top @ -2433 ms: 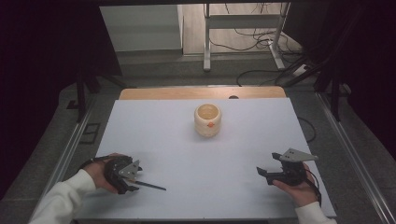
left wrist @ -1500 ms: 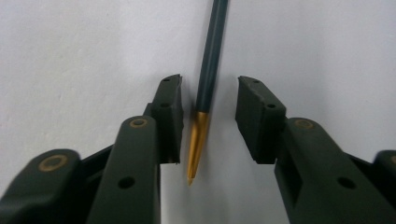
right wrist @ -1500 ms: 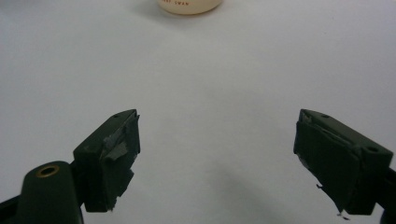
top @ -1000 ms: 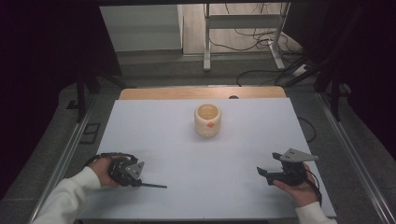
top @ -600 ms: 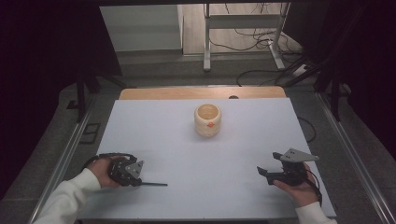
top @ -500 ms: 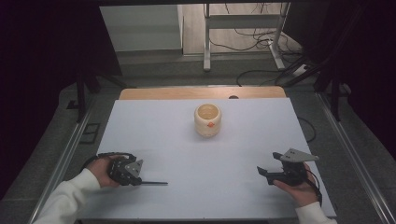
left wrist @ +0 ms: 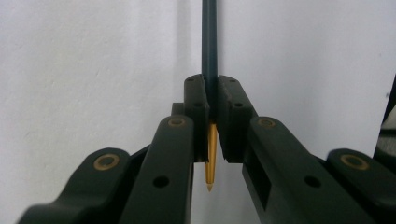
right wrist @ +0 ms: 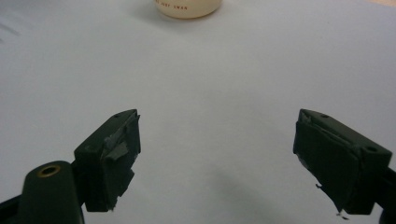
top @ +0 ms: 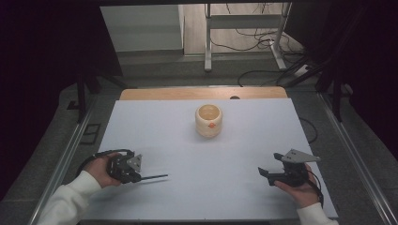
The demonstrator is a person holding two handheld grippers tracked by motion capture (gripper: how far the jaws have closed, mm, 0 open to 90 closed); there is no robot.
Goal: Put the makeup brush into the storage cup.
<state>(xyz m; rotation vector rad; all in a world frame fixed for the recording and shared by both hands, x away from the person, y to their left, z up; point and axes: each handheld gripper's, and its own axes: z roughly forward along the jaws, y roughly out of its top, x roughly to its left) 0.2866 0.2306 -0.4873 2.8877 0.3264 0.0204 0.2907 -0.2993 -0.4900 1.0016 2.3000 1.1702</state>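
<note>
A dark pencil (top: pixel 155 177) with a yellow sharpened tip (left wrist: pixel 210 163) sticks out of my left gripper (top: pixel 139 178), which lies low over the white sheet at the near left. In the left gripper view the jaws (left wrist: pixel 211 93) are shut on the pencil (left wrist: pixel 209 42); its shaft runs forward and its tip points back between them. My right gripper (top: pixel 268 165) rests at the near right in a hand, pointing left. In the right gripper view it (right wrist: pixel 217 135) stands open with nothing between its pads. A cream cup (top: pixel 208 120) stands upright mid-table, also seen at the top of the right gripper view (right wrist: pixel 187 8).
The white sheet (top: pixel 244 140) covers the table, with a wooden strip (top: pixel 164 93) along the far edge. Metal rails (top: pixel 65 159) run along both sides. Table legs and cables (top: pixel 263 56) lie on the floor beyond.
The left hand has shifted slightly and the pencil's far end has swung from pointing toward the near edge to nearly level across the table. The right gripper has kept still.
</note>
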